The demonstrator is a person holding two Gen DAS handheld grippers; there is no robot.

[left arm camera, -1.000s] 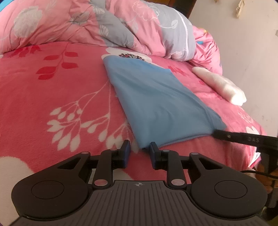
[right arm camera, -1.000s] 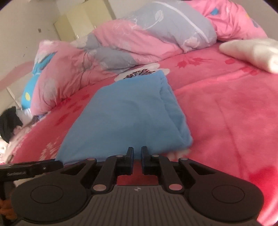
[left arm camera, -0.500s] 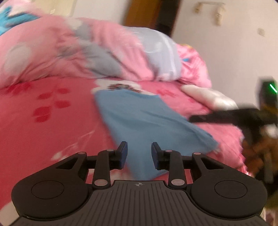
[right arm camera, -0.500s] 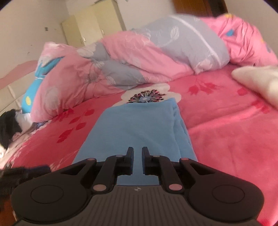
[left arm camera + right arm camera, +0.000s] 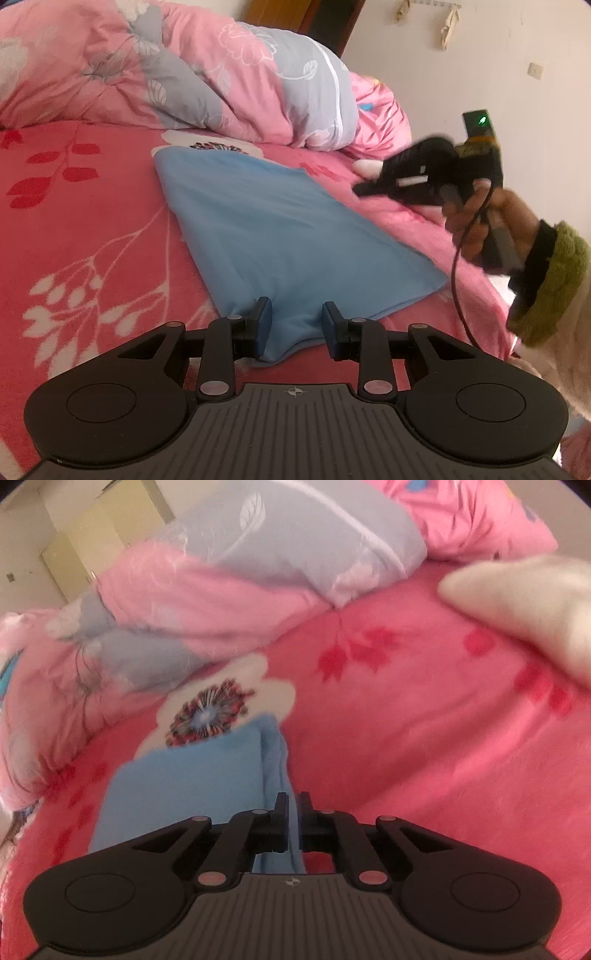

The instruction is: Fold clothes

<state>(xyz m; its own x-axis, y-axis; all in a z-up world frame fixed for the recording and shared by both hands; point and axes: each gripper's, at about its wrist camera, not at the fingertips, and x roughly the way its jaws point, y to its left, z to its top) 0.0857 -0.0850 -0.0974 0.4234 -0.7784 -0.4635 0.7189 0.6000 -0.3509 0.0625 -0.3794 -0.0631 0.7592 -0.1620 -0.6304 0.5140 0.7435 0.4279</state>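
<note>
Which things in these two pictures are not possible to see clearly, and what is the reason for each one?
- Blue cloth, right wrist view: near end hidden behind the gripper body; whether the right gripper pinches it is unclear.
- Right gripper, left wrist view: motion-blurred; its jaws cannot be judged.
- White item, right wrist view: blurred, cut off by the right edge.
- Left gripper: jaws open around the cloth's near edge; contact unclear.

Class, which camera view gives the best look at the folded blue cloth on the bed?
The left wrist view: the folded blue cloth lies almost whole and sharp on the pink floral bedspread, its near corner between the open left gripper. The right wrist view shows only its far part, blurred and partly hidden behind the right gripper.
</note>
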